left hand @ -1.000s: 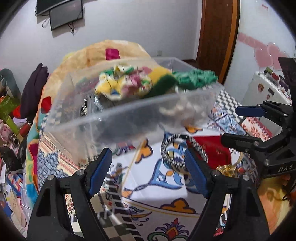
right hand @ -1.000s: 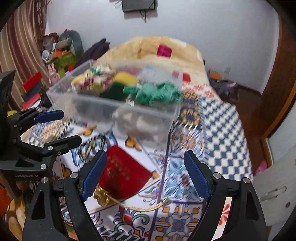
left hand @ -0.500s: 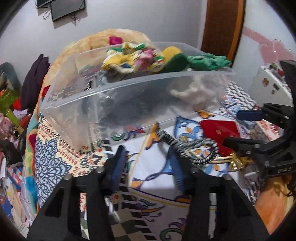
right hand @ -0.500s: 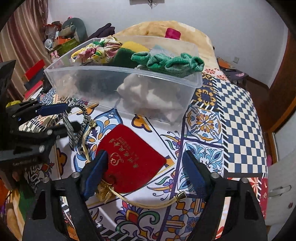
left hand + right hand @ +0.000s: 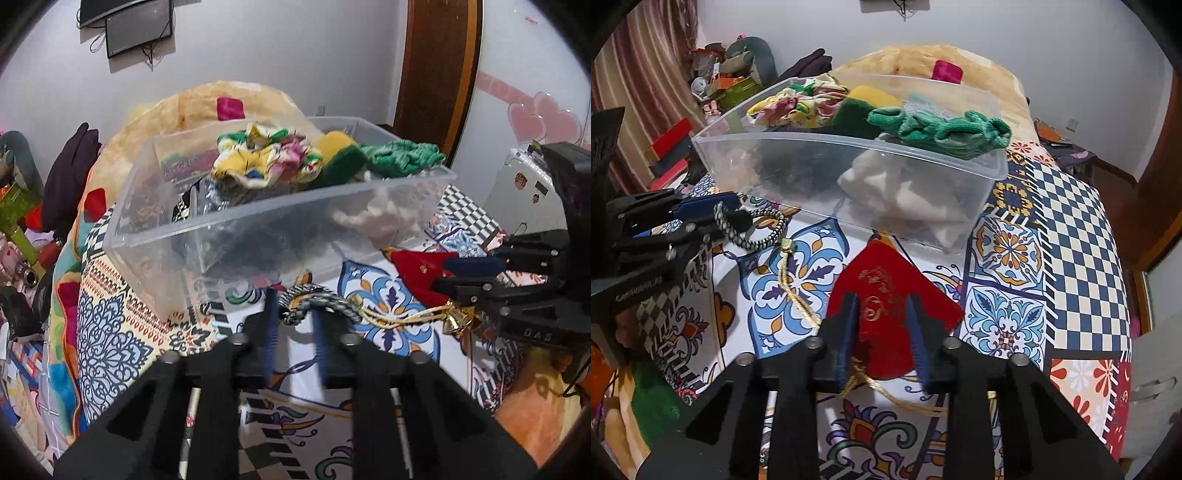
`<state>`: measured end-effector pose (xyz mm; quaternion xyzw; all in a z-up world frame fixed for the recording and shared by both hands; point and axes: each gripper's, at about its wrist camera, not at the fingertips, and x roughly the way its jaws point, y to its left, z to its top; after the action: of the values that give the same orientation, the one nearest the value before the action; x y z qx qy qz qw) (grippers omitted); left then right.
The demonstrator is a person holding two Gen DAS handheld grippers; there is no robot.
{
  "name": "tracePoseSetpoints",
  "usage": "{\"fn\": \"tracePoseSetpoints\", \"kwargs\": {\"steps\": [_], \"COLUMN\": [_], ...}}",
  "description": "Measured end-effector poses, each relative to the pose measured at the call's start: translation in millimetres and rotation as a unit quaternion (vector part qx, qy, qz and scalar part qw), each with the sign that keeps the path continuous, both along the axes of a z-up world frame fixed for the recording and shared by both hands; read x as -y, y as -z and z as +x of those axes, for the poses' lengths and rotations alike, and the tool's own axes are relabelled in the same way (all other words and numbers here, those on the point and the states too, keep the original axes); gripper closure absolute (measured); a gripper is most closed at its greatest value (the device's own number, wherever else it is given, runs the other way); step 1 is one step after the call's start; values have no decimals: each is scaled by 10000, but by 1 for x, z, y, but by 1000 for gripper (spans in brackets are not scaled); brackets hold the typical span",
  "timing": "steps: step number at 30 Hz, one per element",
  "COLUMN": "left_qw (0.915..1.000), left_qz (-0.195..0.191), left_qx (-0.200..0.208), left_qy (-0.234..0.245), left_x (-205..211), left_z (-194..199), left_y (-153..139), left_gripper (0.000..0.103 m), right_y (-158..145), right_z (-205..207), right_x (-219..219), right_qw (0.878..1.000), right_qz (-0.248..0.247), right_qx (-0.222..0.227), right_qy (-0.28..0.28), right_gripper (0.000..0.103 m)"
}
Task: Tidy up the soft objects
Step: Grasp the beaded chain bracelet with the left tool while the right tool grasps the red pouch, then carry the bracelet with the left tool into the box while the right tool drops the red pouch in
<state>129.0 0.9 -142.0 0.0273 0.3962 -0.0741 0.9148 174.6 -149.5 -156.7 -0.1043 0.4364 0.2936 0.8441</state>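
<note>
A clear plastic bin holds soft things: a floral cloth, a yellow-green sponge, a green knit piece, a white cloth. My left gripper is shut on a black-and-white braided band just in front of the bin. My right gripper is closed around the lower end of a red drawstring pouch lying on the patterned cloth; its gold cord trails left.
The bin stands on a bed with a patterned cover. A beige blanket lies behind it. Clutter and toys fill the far left. A white cabinet and wooden door stand at the right.
My left gripper has gone from open to shut on the braided band and lifted it. My right gripper has come down and narrowed around the red pouch.
</note>
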Motion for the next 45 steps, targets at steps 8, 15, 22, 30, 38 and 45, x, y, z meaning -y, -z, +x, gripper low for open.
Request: {"fn": "tracePoseSetpoints", "kwargs": {"steps": [8, 15, 22, 30, 38, 45], "left_qw": [9995, 9984, 9951, 9912, 9922, 9960], "left_qz": [108, -100, -286, -185, 124, 308], "left_qx": [302, 532, 872, 1169, 897, 409], "left_qy": [-19, -177, -371, -600, -853, -731], "left_x": [2, -13, -32, -43, -51, -46], "left_z": [-11, -21, -23, -3, 42, 65], "left_y": [-16, -43, -74, -98, -83, -53], "left_gripper": [97, 97, 97, 97, 97, 97], "right_y": [-4, -24, -66, -114, -119, -95], "right_z": [-3, -9, -20, -13, 20, 56], "right_x": [1, 9, 13, 0, -14, -18], "right_qw": [9999, 9989, 9943, 9839, 9802, 9869], "right_qz": [89, 383, 685, 1050, 1120, 1036], "right_qx": [73, 263, 811, 1447, 1614, 1127], "right_qy": [2, 10, -56, -69, 238, 505], "right_gripper": [92, 93, 93, 93, 93, 93]}}
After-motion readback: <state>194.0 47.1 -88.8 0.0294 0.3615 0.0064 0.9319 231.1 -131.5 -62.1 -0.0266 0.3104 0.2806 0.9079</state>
